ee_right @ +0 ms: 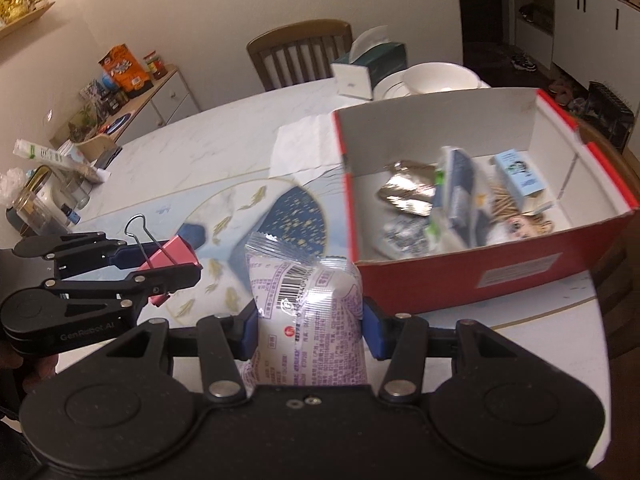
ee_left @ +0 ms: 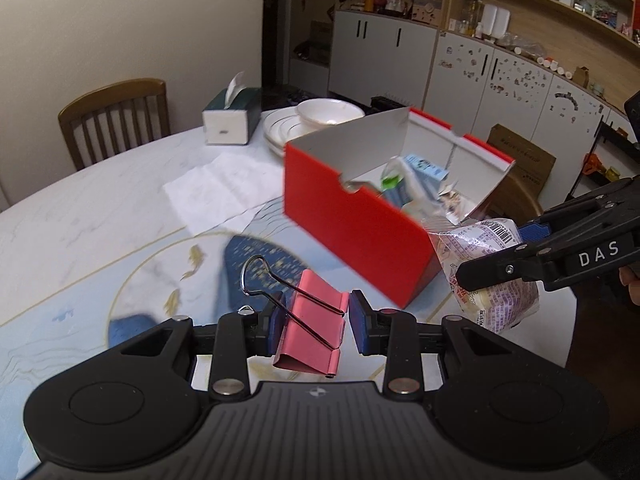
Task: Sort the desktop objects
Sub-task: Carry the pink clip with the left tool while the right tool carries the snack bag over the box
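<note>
1. Red box (ee_right: 500, 276): open-topped, on the marble table (ee_left: 80, 216), ahead of both grippers and already holding a blue carton (ee_right: 520, 178), a foil packet (ee_right: 408, 192) and other small packs. In the right wrist view, up and to the right of the claw; in the left wrist view, ahead and to the right. Long axis running left to right in the right wrist view, near long wall facing that claw.

2. Snack packet (ee_right: 308, 312): clear wrapper with purple print and a barcode, pinched across its middle between the blue pads (ee_right: 370, 332) of the right gripper (ee_right: 308, 332). Long axis pointing forward along the fingers, top seal toward the box's near left corner. Lifted clear of the table, just short of the box wall.

3. Pink binder clip (ee_left: 310, 328): clamped between the pads of the left gripper (ee_left: 312, 322), one wire handle (ee_left: 256, 276) sticking up and forward. Also off the table, further from the box than the packet.

4. Relation that matters: right gripper nearer the opening, its load just beside the near wall; left gripper alongside, well to the left, with open tabletop between clip and box.

5. Judged next: up and over the near rim, packet first, then release inside.
</note>
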